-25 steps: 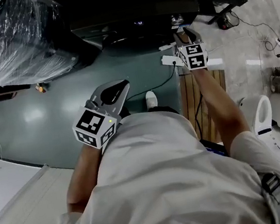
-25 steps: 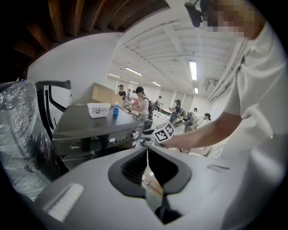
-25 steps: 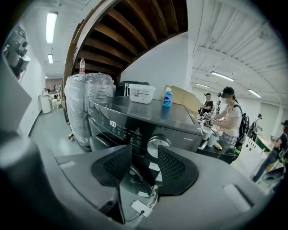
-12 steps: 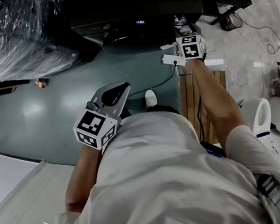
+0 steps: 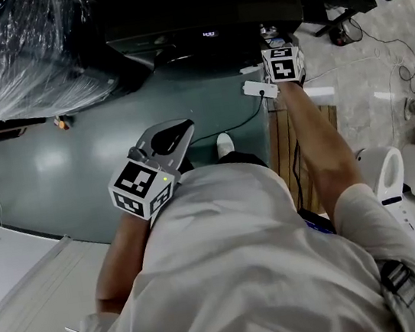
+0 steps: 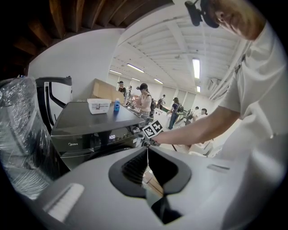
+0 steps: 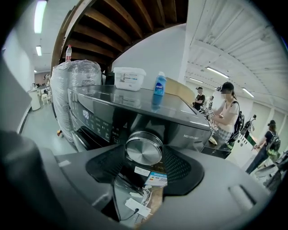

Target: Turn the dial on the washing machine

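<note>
The dark washing machine [image 5: 199,8] stands at the top of the head view, its display lit. Its round metal dial [image 7: 144,150] fills the middle of the right gripper view. My right gripper [image 5: 271,37] is at the panel with one jaw on each side of the dial. Its jaws have just been opening, and now stand wide and clear of the dial's rim. In the left gripper view the right gripper [image 6: 144,142] hides the dial. My left gripper [image 5: 177,130] hangs back over the green floor, shut on nothing and pointed at the machine [image 6: 90,121].
A plastic-wrapped appliance [image 5: 29,56] stands left of the machine. On the machine's top are a white box [image 7: 129,78] and a blue bottle [image 7: 159,84]. A white power strip [image 5: 260,88] and a wooden pallet [image 5: 297,148] lie on the floor below the panel. People stand in the background.
My right gripper has moved up the head view, closer to the machine's panel. The left gripper has stayed where it was.
</note>
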Action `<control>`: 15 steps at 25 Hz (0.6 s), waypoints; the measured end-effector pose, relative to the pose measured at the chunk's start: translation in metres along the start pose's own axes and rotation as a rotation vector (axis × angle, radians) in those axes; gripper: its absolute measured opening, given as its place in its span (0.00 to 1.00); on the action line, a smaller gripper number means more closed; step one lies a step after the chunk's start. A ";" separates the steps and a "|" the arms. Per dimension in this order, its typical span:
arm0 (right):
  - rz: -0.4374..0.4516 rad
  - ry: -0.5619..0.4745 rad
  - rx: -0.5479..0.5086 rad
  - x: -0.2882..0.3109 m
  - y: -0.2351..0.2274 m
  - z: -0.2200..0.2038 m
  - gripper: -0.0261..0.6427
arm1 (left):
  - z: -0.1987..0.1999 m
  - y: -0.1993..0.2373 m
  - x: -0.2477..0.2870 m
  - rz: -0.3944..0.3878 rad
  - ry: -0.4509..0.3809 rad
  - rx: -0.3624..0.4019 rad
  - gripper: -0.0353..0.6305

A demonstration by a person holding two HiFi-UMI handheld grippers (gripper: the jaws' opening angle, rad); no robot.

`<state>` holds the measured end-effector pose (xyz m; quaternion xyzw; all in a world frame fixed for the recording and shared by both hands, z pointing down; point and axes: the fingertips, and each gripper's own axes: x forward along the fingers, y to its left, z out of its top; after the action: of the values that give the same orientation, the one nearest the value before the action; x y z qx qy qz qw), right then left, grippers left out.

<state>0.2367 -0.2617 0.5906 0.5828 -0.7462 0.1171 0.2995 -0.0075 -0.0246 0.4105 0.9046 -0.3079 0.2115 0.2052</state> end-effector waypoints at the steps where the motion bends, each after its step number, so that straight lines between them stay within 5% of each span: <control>1: -0.001 -0.006 0.007 0.001 -0.001 0.001 0.42 | 0.001 0.000 0.001 0.001 -0.001 0.003 0.14; 15: 0.088 -0.069 0.408 -0.002 -0.009 -0.006 0.42 | -0.003 -0.001 -0.002 0.016 -0.006 -0.011 0.14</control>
<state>0.2476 -0.2595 0.5922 0.6020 -0.7415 0.2589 0.1440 -0.0093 -0.0213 0.4113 0.9016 -0.3169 0.2089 0.2075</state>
